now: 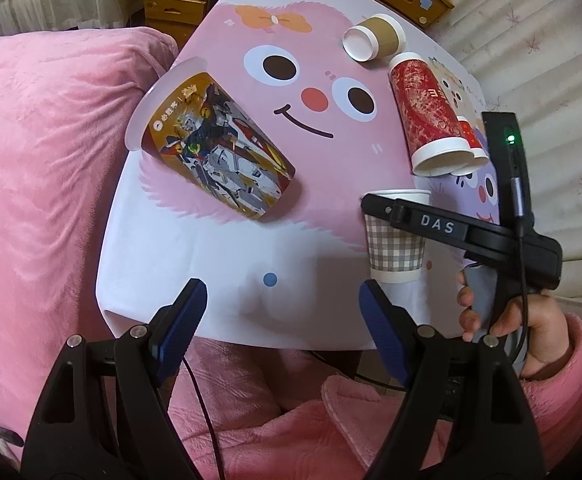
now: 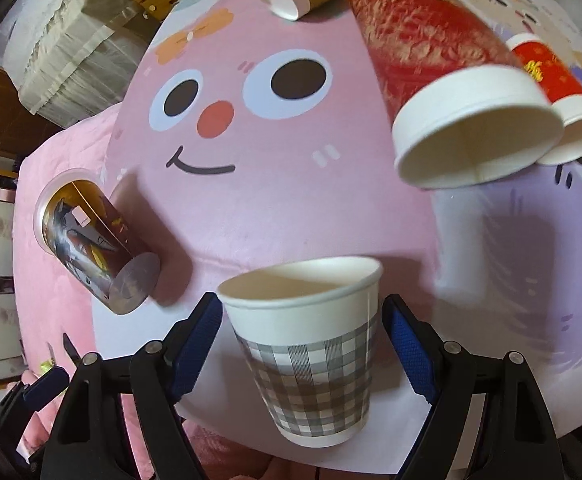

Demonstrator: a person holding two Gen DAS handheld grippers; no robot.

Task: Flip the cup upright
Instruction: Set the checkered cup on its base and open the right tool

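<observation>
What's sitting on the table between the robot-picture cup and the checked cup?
Nothing: in the left wrist view, only bare tablecloth lies between the robot-picture cup and the upright checked cup. The right wrist view shows the same.

Five cups are counted on the bench [image 1: 227, 320]: one upright grey-checked paper cup [image 2: 311, 364], one large red paper cup [image 2: 443, 64], one small red paper cup [image 2: 555, 80], one brown-sleeved paper cup [image 1: 375, 38] and one robot-printed plastic cup [image 1: 215, 144], four lying sideways.
</observation>
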